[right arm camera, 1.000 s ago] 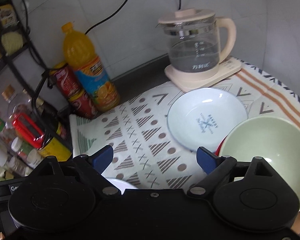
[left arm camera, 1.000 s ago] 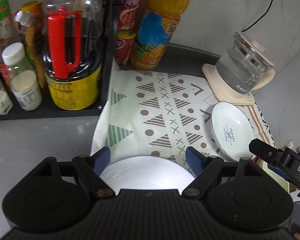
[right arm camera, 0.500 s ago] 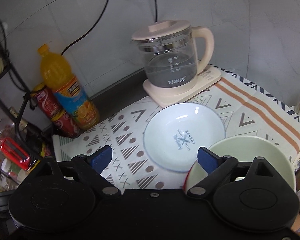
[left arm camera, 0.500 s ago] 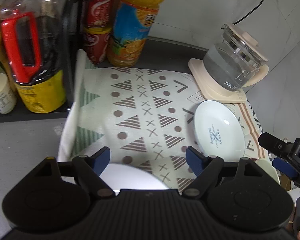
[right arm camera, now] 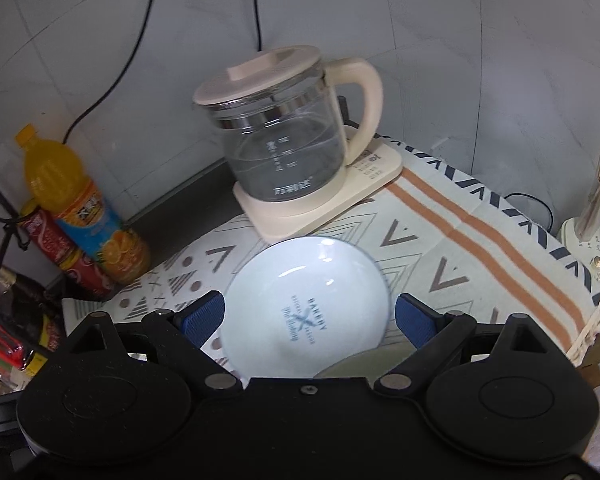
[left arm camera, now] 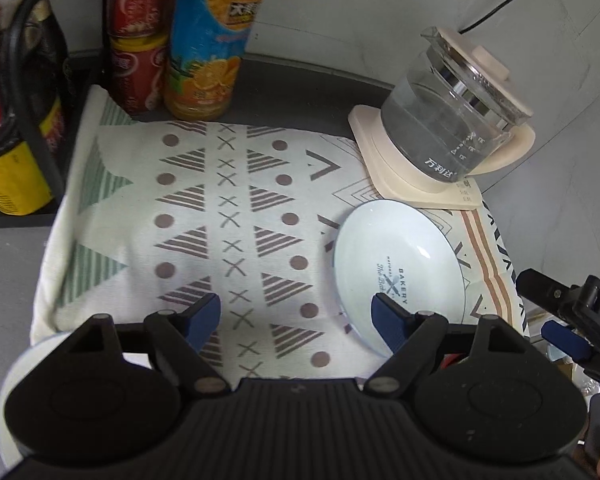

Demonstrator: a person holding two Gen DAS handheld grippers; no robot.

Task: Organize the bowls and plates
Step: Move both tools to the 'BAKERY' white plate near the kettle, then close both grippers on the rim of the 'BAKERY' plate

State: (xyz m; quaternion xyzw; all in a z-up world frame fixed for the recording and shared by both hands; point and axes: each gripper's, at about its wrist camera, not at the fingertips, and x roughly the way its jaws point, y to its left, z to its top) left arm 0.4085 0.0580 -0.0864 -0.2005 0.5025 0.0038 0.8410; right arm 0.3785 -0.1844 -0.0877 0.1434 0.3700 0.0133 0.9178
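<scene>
Pale blue shallow plate (right arm camera: 306, 306), glossy, dark "BAKERY" print with crossed utensils at centre. Lies flat on patterned cloth (left arm camera: 228, 216), right half of cloth, just near of kettle base (left arm camera: 416, 184); far rim close to base, contact not resolvable. Same plate in left view (left arm camera: 400, 276), right of centre.

Green bowl (right arm camera: 350, 366): only a sliver of rim seen below plate's near-right edge, mostly hidden behind gripper body. White dish (left arm camera: 14, 376) at near-left edge of cloth, largely covered by left gripper body; shape not clear.

Left gripper (left arm camera: 296, 316): jaws wide apart, nothing between pads, hanging over cloth; right fingertip (left arm camera: 384, 316) overlaps plate's near-left rim in view, contact not determinable. Right gripper (right arm camera: 310, 316): jaws spread wide, plate framed between blue pads (right arm camera: 202, 314), no pad seen touching rim. Right gripper also seen at right edge of left view (left arm camera: 560, 320).

Surroundings: glass kettle (right arm camera: 284, 148) with cream lid and handle, on its base, far right. Orange juice bottle (left arm camera: 210, 44) and two stacked red cans (left arm camera: 138, 40) at far-left edge of cloth. Black rack (left arm camera: 36, 128) with yellow-labelled bottle (left arm camera: 14, 176) at left. Black cable (right arm camera: 140, 40) running up grey wall. Cream holder with utensils (right arm camera: 596, 208) at far right, past cloth edge.
</scene>
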